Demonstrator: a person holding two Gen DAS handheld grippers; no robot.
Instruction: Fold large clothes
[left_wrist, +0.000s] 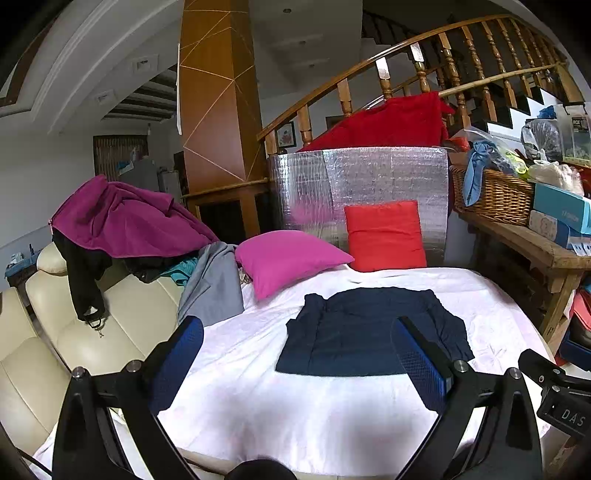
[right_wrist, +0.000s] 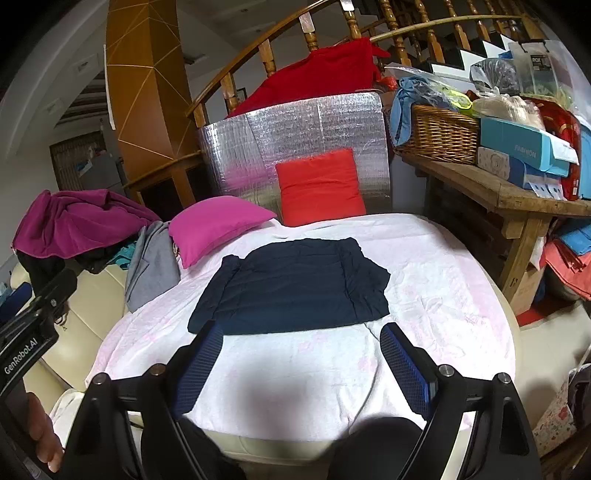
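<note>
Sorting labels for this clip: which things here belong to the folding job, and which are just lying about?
Job: dark navy garment on the pale pink sheet; open left gripper; open right gripper.

Lying about: magenta cushion, red cushion, wicker basket, grey garment.

It was a lived-in home: a wooden staircase (left_wrist: 461, 59) curved behind a cream sofa (left_wrist: 74, 332) heaped with clothes (left_wrist: 122, 218), pillows (right_wrist: 218, 221) lay on a sheet-covered surface (right_wrist: 424, 288), and a wooden bench (right_wrist: 491, 192) carried a wicker basket (right_wrist: 439, 136) and boxes (right_wrist: 524, 147).
</note>
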